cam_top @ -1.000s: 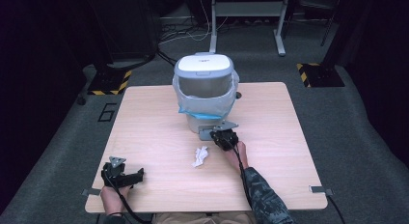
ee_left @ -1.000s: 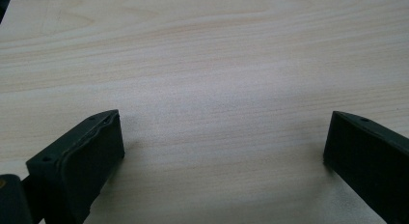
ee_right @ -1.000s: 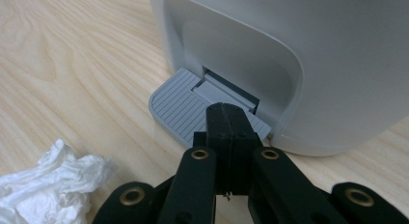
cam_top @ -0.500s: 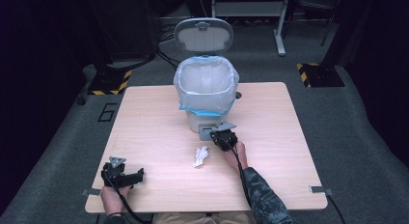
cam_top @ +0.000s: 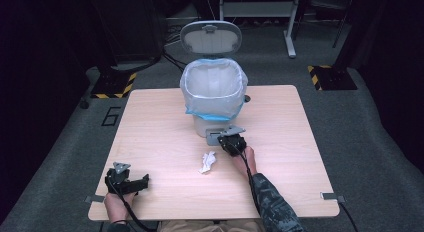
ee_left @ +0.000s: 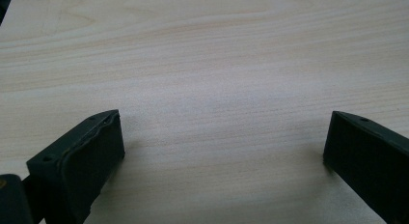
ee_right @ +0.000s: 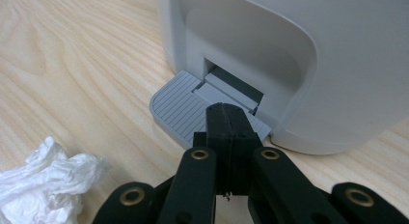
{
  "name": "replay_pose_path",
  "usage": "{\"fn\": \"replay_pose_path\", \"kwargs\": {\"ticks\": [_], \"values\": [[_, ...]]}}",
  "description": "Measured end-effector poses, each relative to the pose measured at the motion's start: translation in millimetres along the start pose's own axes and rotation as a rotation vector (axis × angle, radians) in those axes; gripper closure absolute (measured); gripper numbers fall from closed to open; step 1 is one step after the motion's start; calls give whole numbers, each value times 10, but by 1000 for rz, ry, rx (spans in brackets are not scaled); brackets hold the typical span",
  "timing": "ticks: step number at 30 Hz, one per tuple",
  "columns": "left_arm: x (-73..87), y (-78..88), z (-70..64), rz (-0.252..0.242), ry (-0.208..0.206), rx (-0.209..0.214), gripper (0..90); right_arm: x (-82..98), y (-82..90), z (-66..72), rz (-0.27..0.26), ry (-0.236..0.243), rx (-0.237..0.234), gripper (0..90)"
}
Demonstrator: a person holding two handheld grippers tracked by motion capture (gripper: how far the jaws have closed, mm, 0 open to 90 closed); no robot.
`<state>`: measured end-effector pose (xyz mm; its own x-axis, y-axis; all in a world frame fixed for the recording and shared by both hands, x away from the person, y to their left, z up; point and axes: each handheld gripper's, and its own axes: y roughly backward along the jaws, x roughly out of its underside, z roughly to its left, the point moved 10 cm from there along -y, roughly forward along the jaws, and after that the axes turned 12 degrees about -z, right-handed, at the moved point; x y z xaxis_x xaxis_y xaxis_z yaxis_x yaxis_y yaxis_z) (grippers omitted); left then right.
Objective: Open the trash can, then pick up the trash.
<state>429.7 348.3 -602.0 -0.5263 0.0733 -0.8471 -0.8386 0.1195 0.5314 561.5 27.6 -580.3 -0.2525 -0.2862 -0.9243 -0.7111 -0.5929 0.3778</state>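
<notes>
A small white pedal bin (cam_top: 213,92) lined with a clear bag stands at the middle of the wooden table (cam_top: 300,142), its lid (cam_top: 210,37) raised upright. My right gripper (cam_top: 226,140) is shut, with nothing between the jaws, and its tips (ee_right: 230,121) press down on the bin's grey ribbed pedal (ee_right: 179,108). A crumpled white tissue (cam_top: 207,162) lies on the table just left of that gripper, also seen as the tissue (ee_right: 46,183) in the right gripper view. My left gripper (cam_top: 142,182) rests at the table's front left, jaws wide open over bare wood (ee_left: 222,118).
Grey carpet surrounds the table. Black and yellow striped floor plates (cam_top: 330,77) lie beyond its far corners, and a metal stand (cam_top: 290,22) rises at the back. A small metal bracket (cam_top: 330,196) sticks out at the table's front right edge.
The bin's lid has swung from closed to fully upright, exposing the bag-lined opening. Neither hand has visibly shifted.
</notes>
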Motion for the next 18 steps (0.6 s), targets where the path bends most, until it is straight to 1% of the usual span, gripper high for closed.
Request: {"fn": "replay_pose_path", "kwargs": {"ticks": [6,12,13,14,15,16,17,18], "values": [[0,2,3,1,-1,-3,3,0,0,-2,0,-1,0,900],[3,11,-10,1,-4,4,2,-1,0,-4,0,-2,-1,900],[2,17,-45,6,-5,21,0,0,1,-4,0,-3,-3,900],[2,17,-45,6,-5,21,0,0,1,-4,0,-3,-3,900],[1,21,-73,12,-5,31,0,0,1,-5,0,-3,-3,900],[-18,33,-132,16,-11,51,0,0,1,-5,1,-3,-3,900],[-38,33,-167,13,-8,62,0,0,1,-5,0,-3,-3,900],[-38,33,-167,13,-8,62,0,0,1,-5,0,-3,-3,900]]}}
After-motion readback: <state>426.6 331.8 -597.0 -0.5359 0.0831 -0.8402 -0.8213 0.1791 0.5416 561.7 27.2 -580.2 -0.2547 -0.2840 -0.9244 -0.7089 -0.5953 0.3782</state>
